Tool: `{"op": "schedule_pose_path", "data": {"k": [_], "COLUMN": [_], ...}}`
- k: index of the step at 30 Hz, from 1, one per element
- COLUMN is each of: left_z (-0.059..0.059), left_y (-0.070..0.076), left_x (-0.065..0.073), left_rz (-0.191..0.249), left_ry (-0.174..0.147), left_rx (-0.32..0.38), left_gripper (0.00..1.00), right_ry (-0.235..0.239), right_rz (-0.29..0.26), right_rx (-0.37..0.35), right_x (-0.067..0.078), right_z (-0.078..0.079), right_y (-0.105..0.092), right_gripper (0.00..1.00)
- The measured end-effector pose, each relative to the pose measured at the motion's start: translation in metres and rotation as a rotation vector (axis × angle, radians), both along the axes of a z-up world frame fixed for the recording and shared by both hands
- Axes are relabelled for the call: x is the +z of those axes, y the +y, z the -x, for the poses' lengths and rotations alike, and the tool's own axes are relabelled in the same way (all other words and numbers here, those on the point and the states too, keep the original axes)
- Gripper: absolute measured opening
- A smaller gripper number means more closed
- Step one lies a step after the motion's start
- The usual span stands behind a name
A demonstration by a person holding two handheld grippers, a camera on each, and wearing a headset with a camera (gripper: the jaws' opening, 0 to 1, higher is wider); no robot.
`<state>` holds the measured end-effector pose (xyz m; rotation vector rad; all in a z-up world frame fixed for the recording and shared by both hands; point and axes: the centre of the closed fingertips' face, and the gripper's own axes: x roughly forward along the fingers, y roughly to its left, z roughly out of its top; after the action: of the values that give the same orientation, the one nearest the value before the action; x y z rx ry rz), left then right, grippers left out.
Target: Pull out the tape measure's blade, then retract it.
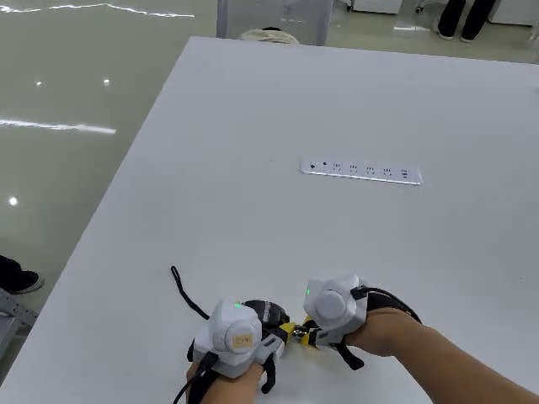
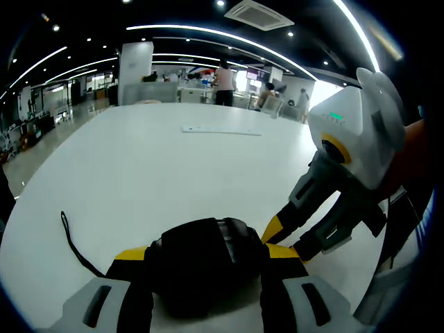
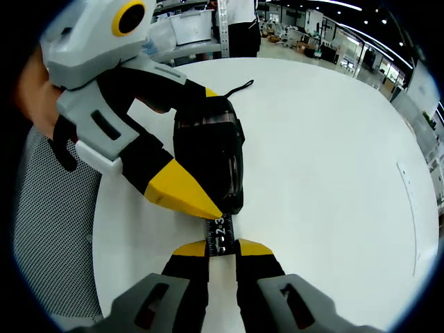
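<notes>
White table: left gripper clamps tape measure, right gripper pinches blade.

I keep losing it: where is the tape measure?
The tape measure sits near the front edge of the table in the head view, its case held by the left gripper, its blade pinched by the right gripper.

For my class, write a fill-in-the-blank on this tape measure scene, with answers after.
The left gripper clamps the tape measure, whose case is ____.
The right gripper pinches its ____.
The power strip lies on a ____ table.
Answers: black; blade; white.
</notes>
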<state>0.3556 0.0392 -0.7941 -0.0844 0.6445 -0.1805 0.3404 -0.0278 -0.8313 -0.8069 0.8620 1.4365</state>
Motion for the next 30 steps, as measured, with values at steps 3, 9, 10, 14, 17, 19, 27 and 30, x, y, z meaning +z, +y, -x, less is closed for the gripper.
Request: {"op": "schedule_pose_path", "data": {"k": [3,9,10,14,17,19,27,30], "left_z": [0.001,0.0,0.0,0.001,0.001,0.001,0.001,0.001], "left_y": [0.0,0.0,0.0,0.0,0.0,0.0,0.0,-0.001], "left_x": [0.001,0.001,0.001,0.001,0.002,0.001,0.0,0.001], "left_rz": [0.007,0.018,0.018,0.028,0.026,0.027,0.029,0.03], "left_ry": [-0.003,-0.004,-0.005,-0.008,-0.008,-0.009,-0.012,-0.011], "left_rx": [-0.002,-0.004,-0.005,-0.015,-0.02,-0.018,-0.019,-0.019], "left_gripper": [0.59,0.59,0.59,0.59,0.59,0.59,0.59,0.59], "right_ry": [0.007,0.017,0.017,0.021,0.003,0.015,0.011,0.012], "right_rz": [-0.008,-0.017,-0.021,-0.036,-0.029,-0.031,-0.051,-0.063], "right_rx": [-0.011,-0.025,-0.025,-0.032,0.01,-0.004,0.023,0.017], "right_x": [0.0,0.001,0.001,0.001,-0.001,0.0,0.001,0.001], "right_z": [0.0,0.0,0.0,0.002,0.003,0.004,0.005,0.004], "right_y": [0.003,0.007,0.008,0.017,0.021,0.02,0.022,0.022], "right_gripper": [0.14,0.14,0.14,0.14,0.14,0.14,0.15,0.15]}}
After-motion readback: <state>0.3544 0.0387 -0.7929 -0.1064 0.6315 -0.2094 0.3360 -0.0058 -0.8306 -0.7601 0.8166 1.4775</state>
